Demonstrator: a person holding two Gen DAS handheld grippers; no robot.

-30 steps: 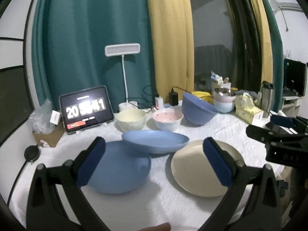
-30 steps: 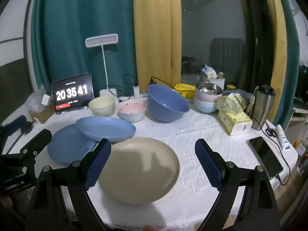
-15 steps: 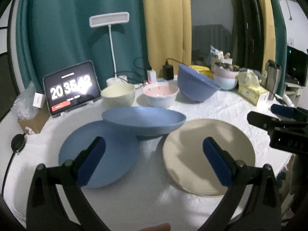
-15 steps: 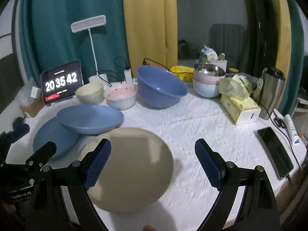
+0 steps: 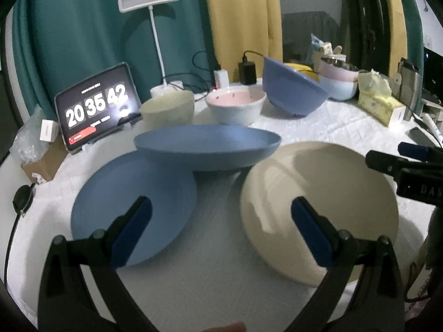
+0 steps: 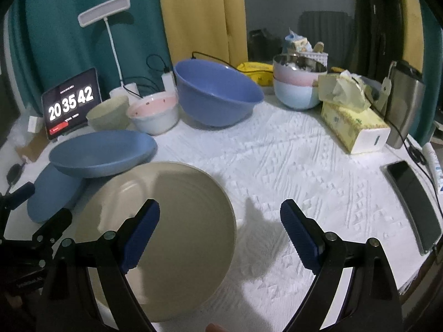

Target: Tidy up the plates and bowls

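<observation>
Home: curtains (image 5: 69,41), cluttered table (image 6: 290,166)

two wrist fisheyes, low over one table, both facing the curtained back wall

the left wrist view looks forward between its own spread fingers of the left gripper (image 5: 220,232), close above the flat blue plate (image 5: 133,207) and beige plate (image 5: 318,210), with the right gripper (image 5: 407,163) entering at its right edge. the right wrist view sits further right, looking between the right gripper (image 6: 220,232) fingers, near the beige plate (image 6: 166,235) and bare tablecloth (image 6: 304,166); the left gripper (image 6: 36,213) shows at its left edge. both share the plates, the blue bowl (image 5: 290,91) (image 6: 216,94) and the clock tablet (image 5: 97,105) (image 6: 70,102).
</observation>
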